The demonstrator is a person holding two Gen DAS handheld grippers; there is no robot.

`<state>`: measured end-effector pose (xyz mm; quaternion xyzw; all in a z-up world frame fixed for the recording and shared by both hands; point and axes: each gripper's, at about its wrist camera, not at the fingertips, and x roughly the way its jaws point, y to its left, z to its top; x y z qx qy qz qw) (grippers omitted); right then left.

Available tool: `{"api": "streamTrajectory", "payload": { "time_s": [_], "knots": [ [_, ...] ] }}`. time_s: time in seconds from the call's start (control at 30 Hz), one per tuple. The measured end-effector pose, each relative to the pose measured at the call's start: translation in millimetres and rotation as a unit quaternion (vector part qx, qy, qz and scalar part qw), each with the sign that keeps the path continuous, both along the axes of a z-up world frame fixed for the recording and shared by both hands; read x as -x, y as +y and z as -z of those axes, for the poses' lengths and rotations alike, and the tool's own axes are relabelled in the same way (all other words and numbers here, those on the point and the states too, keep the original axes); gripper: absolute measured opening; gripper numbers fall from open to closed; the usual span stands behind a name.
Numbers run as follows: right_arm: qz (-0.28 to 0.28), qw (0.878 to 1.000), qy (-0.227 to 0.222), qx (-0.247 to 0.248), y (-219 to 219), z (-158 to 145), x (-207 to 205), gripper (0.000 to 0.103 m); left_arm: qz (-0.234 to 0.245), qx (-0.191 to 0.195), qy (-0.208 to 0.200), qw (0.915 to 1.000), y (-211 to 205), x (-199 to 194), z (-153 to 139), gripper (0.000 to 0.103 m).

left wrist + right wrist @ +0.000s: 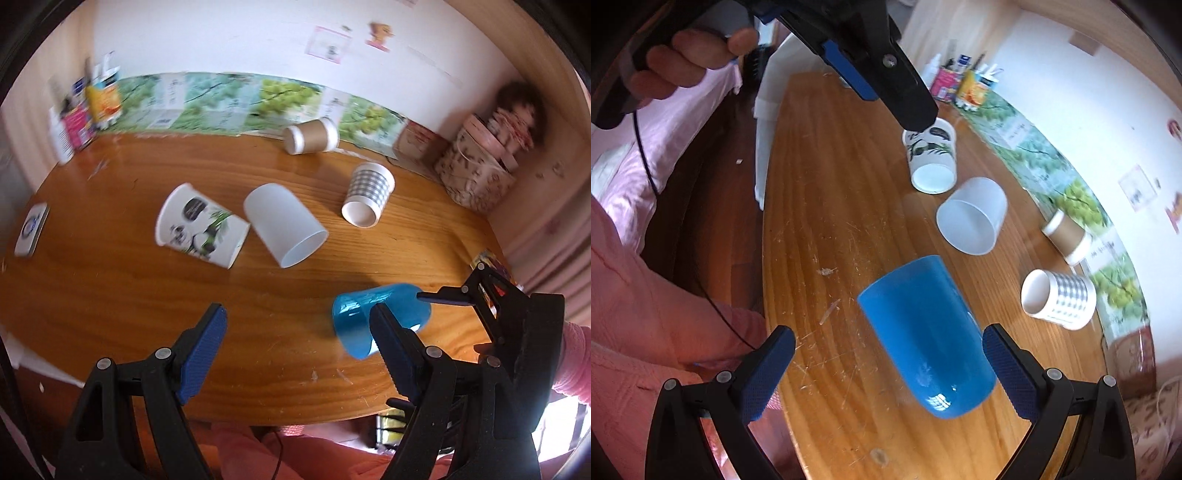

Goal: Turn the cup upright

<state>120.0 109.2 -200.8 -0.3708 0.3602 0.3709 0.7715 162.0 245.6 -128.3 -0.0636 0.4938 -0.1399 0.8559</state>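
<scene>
The right gripper (pixel 888 363) has its jaws spread wide, one on each side of the blue cup (pixel 925 339), with bare wood showing between each pad and the cup wall. Nothing is grasped yet. The cup lies on its side near the table's front edge, toward the right corner, its closed base toward the right wrist camera and its mouth pointing away, up the table. That straddle looks like the setup for a squeeze across the body, the likely first step of tipping it up onto its base.

The left gripper (pixel 297 332) is also released, empty, and held above the front edge just left of the blue cup (pixel 380 314). It seems to be waiting clear of the work.

Four more cups lie tipped on the table (pixel 110 295). The frosted cup (pixel 971 221) is the nearest, beyond the blue cup's mouth, with the panda cup (pixel 932 158) just beside it farther left. The checked cup (pixel 1058 297) lies toward the back right, and the brown cup (pixel 1067 236) sits by the back edge under the green border. A box (pixel 476 177) fills the back right corner.

Open wood lies left of the blue cup along the front edge. Swinging the mouth upward should need little floor room, though the front edge is close, so the base is best set down inward.
</scene>
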Motion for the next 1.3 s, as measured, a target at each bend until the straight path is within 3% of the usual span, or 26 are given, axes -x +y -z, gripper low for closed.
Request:
{"api": "streamTrajectory", "payload": {
  "time_s": [0.27,0.5,0.63,1.3],
  "knots": [
    [-0.032,0.999,0.027,0.029,6.0,7.2,-16.8,0.101,-0.087,0.052,0.016,0.9947,17.2,18.4,17.3,0.082],
    [-0.081,0.994,0.053,0.057,14.9,15.6,-17.6,0.091,-0.105,0.072,-0.005,0.9919,17.0,23.2,16.5,0.082],
    [-0.094,0.991,0.069,0.067,18.6,20.7,-19.7,0.088,-0.131,0.104,-0.018,0.9858,23.0,24.5,15.0,0.082],
    [-0.089,0.990,0.079,0.076,33.3,25.9,-37.9,0.083,-0.169,0.085,-0.044,0.9810,41.4,36.4,2.9,0.082]
  ]
}}
